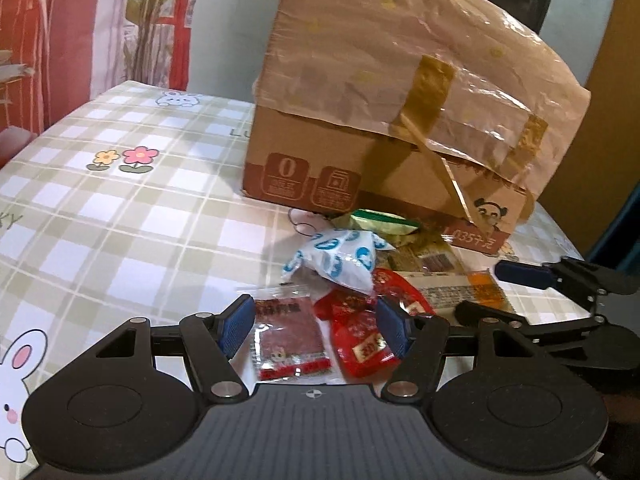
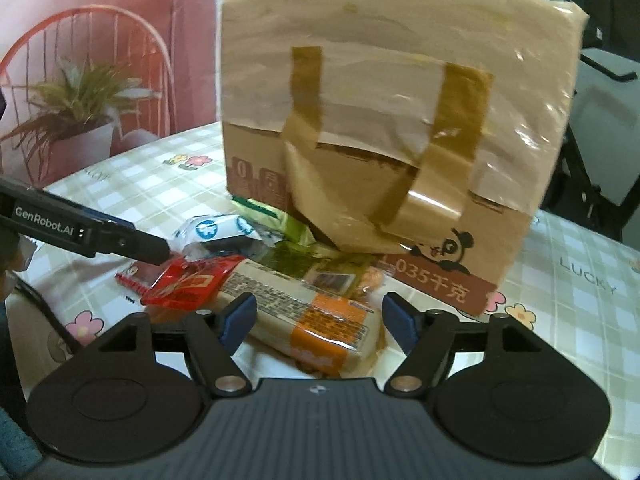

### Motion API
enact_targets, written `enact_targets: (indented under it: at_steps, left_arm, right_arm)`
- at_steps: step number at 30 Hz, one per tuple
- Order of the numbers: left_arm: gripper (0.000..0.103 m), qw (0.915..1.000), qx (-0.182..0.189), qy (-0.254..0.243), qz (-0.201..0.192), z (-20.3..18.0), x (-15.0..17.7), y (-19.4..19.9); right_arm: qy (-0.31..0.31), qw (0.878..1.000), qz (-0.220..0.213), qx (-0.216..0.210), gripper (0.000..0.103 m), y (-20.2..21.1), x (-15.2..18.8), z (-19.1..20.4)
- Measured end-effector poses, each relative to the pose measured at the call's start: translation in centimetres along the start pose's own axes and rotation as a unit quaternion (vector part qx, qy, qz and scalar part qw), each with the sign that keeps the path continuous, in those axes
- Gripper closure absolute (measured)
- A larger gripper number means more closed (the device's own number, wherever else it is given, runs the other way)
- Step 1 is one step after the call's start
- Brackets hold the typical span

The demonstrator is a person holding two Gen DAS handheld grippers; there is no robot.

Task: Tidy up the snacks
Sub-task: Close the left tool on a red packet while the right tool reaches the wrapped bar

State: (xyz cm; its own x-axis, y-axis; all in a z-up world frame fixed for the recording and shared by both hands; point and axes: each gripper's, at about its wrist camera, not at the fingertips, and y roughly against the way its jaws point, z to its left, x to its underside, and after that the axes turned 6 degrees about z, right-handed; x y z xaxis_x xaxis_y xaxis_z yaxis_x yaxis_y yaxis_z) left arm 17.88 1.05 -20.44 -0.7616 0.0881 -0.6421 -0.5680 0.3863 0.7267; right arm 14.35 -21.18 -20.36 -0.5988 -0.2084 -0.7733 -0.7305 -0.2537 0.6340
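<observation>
Left wrist view: the left gripper (image 1: 315,326) has its jaws spread, the blue pads straddling a flat red-and-clear snack packet (image 1: 289,339) and a crumpled red pouch (image 1: 358,328); the right pad lies against the pouch's edge, though I cannot tell whether it presses, and the left pad stands clear of the flat packet. Just beyond lie a white wrapper with blue rings (image 1: 340,258) and a green packet (image 1: 380,222), all heaped against the foot of a taped cardboard box (image 1: 400,120). In the right wrist view, the right gripper (image 2: 320,320) is likewise spread, no earlier frame showing its motion; a long orange-and-beige bar (image 2: 312,320) lies between the pads, neither pad pressing it. The snacks rest on a green-and-white checked tablecloth (image 1: 120,208) printed with flowers and rabbits. Behind the table hangs a red and pink backdrop (image 2: 100,60) showing a potted plant.
</observation>
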Motion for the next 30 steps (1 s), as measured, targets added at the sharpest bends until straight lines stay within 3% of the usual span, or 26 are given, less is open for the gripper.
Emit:
enact_targets:
  at_steps: [8, 17, 23, 30]
  left_arm:
    - [0.034, 0.9999, 0.014, -0.003, 0.001, -0.4, 0.1, -0.1]
    - [0.034, 0.9998, 0.018, -0.001, 0.003, -0.4, 0.2, 0.0]
    - [0.034, 0.9998, 0.017, 0.001, 0.006, -0.2, 0.1, -0.1]
    - [0.034, 0.9998, 0.016, 0.005, 0.007, 0.0, 0.1, -0.2]
  right_arm:
    - [0.035, 0.999, 0.007, -0.001, 0.023, -1.2, -0.5, 0.8]
    - [0.102, 0.994, 0.029, -0.02, 0.022, -3.5, -1.2, 2.4]
    - [0.072, 0.996, 0.039, -0.03, 0.022, -3.2, -0.9, 1.6]
    - [0.018, 0.999, 0.047, -0.002, 0.024, -2.2, 0.0, -0.4]
